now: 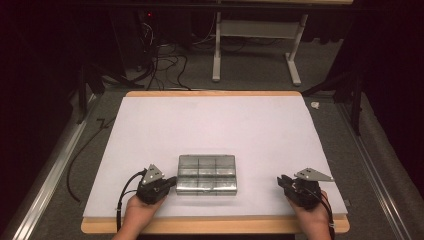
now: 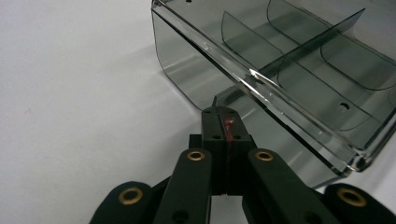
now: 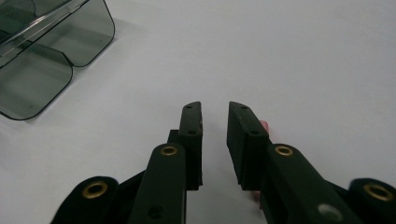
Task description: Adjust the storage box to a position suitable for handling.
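A smoky clear plastic compartment box (image 1: 206,174) lies closed on the white mat, near its front middle. Its inner dividers show through the lid (image 2: 280,60). My left gripper (image 1: 172,181) is at the box's left end, jaws shut, tips (image 2: 223,112) right against the box's side wall just under the lid seam. A small red mark sits in the seam between the jaws. My right gripper (image 1: 281,181) rests on the mat well to the right of the box, open by a narrow gap (image 3: 215,109) with nothing in it. The box's corner (image 3: 42,42) shows at upper left in the right gripper view.
The white mat (image 1: 210,120) covers a wooden tabletop (image 1: 215,226) whose edge shows at front. Beyond the table are a white stand's legs (image 1: 216,55), cables on the floor and metal rails on both sides.
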### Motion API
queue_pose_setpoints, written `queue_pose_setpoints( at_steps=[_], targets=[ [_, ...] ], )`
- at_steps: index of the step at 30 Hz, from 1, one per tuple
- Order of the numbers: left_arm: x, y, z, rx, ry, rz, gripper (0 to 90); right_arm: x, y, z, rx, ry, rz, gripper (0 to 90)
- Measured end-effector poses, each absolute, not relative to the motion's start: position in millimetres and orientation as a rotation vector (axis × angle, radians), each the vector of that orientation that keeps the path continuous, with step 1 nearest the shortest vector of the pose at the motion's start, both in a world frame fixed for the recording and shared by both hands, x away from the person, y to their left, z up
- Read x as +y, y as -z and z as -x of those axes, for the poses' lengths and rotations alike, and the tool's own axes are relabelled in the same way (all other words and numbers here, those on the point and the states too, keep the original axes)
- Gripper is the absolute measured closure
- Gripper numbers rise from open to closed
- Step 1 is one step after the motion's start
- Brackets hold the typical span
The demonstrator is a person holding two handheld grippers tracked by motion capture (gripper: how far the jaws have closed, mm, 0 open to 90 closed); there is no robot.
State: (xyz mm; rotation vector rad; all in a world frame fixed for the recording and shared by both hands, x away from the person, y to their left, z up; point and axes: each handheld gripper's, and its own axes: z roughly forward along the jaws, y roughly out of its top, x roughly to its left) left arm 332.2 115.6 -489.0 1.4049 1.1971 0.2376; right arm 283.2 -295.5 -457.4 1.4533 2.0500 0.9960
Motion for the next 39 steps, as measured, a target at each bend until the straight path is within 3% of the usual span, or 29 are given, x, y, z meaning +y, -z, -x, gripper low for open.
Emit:
queue_pose_setpoints(
  at_steps=[39],
  targets=[
    [6.9,485.8,-334.5,1.113,-0.202,-1.456,89.9,-309.7,457.8,-279.3,1.979,-0.991,-1.501,75.9]
  ],
)
